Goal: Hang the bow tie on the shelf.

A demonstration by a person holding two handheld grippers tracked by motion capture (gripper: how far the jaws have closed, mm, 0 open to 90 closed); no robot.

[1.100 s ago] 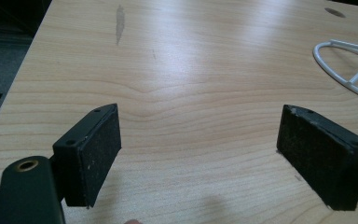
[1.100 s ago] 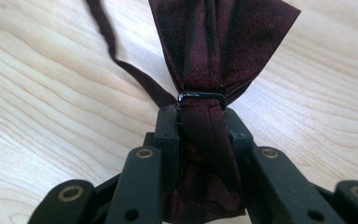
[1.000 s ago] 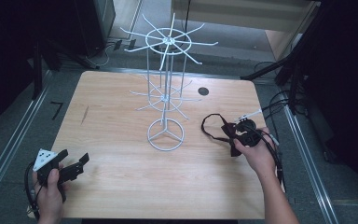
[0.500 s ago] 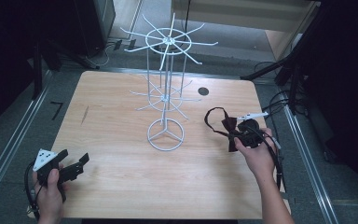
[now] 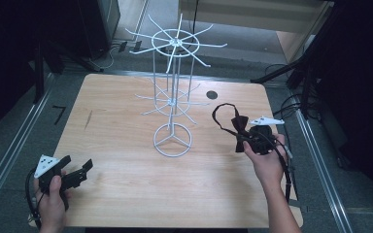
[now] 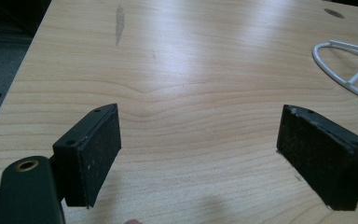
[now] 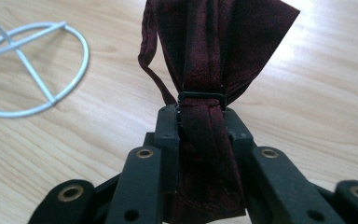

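Containers: the one holder on the table (image 5: 126,194) is the white wire rack (image 5: 174,97); its hooks on both tiers are bare and its ring base rests flat on the wood.

Rack position: near the table's centre in the high view, the ring base towards 6 o'clock of its pole.

Bow tie: the dark red bow tie (image 7: 214,56) is held up off the table at about 3 o'clock from the rack's base, well apart from it; in the high view its strap (image 5: 219,114) loops up towards 11 o'clock from the knot.

Right gripper: the right gripper (image 7: 200,126) has its jaws pressed in on the bow tie, pinching it just below the knot's black clip; the fabric fans out above the jaws and a lower fold hangs down between them.

Right gripper position: at the table's 3 o'clock side in the high view, the hand (image 5: 267,162) coming in from about 5 o'clock.

Left gripper: the left gripper (image 6: 198,154) has its jaws spread wide, with bare wood between the pads; it holds and touches nothing.

Left gripper position: at the table's 7 o'clock corner in the high view, pointing towards 2 o'clock; the rack's ring base shows at about 2 o'clock in the left gripper view.

Table marks: a round hole (image 5: 211,94) lies at about 1 o'clock from the rack's base, and a dark smear (image 6: 119,18) at about 11 o'clock in the left gripper view.
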